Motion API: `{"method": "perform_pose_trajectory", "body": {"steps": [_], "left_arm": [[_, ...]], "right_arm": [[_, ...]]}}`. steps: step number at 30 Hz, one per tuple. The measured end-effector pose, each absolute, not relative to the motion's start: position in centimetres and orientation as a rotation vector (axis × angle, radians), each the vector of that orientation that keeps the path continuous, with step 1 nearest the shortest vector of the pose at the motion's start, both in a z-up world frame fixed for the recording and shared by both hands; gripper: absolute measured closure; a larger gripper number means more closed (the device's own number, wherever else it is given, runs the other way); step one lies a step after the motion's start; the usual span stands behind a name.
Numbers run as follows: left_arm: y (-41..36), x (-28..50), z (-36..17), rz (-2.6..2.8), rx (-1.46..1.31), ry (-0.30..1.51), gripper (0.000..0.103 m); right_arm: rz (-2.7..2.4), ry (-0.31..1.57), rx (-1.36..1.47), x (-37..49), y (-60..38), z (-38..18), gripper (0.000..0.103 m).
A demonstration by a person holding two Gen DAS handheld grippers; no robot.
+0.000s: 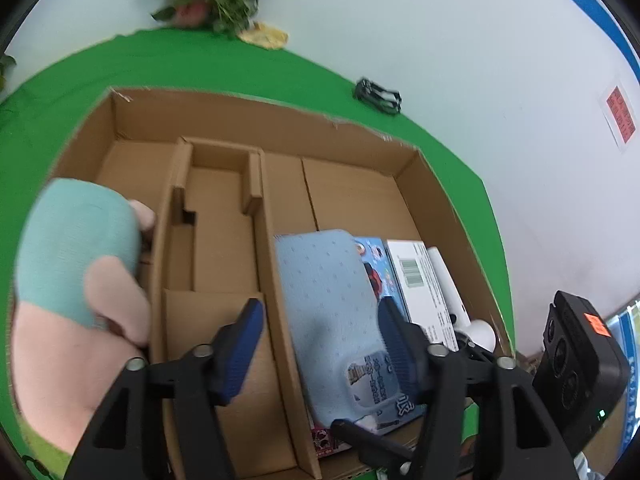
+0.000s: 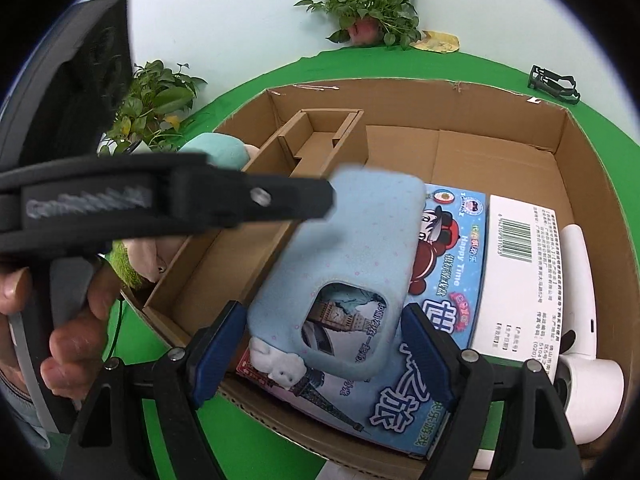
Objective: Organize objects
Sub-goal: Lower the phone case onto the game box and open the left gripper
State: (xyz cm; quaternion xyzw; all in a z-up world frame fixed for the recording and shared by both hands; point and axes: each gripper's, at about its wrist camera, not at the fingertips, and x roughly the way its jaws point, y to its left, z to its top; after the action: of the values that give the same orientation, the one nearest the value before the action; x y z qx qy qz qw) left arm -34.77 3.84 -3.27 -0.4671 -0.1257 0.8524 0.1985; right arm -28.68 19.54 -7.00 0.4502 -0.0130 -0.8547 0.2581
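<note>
A light blue phone case [image 2: 348,264] with a small white figure lies on a blue game box [image 2: 432,320] inside a brown cardboard box [image 2: 480,148] with dividers. My right gripper [image 2: 324,356] is open with its blue fingers on either side of the case's near end. My left gripper [image 1: 320,344] is open above the same box; the case [image 1: 328,300] lies between its fingers, nearer the right one. A teal and pink plush toy [image 1: 76,256] sits in the box's left compartment. The left gripper's black body [image 2: 180,200] crosses the right wrist view.
A white handheld device [image 2: 580,340] lies along the box's right side, next to a white carton with a barcode [image 2: 520,272]. The box stands on a green cloth [image 1: 200,64]. Potted plants [image 2: 372,12] and a black clip [image 2: 554,84] stand at the back by the wall.
</note>
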Motion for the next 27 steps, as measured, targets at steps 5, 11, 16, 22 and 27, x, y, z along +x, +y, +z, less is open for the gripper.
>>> {"method": "perform_pose_trajectory", "body": {"steps": [5,11,16,22,27], "left_arm": [[2.5,-33.7,-2.5,2.421,-1.279,-0.358,0.042],[1.2,-33.1,-2.7,2.433,-1.301,-0.373,0.042],[0.1,-32.2,-2.8,2.439,-1.310,-0.354,0.042],[-0.1,-31.7,-2.8,2.446,-1.308,-0.354,0.042],[-0.1,-31.1,-2.3,2.477,-1.284,-0.327,0.042]], "right_arm": [[-2.325,-0.077,1.201,-28.9,20.8,-6.7,0.023],[-2.337,-0.090,1.225,-30.2,20.4,-6.7,0.049],[-2.383,-0.105,1.265,-31.3,20.8,-7.4,0.061],[-2.372,-0.115,1.270,-31.4,20.7,-7.4,0.063],[-2.384,-0.093,1.274,-31.2,20.5,-7.3,0.062]]}}
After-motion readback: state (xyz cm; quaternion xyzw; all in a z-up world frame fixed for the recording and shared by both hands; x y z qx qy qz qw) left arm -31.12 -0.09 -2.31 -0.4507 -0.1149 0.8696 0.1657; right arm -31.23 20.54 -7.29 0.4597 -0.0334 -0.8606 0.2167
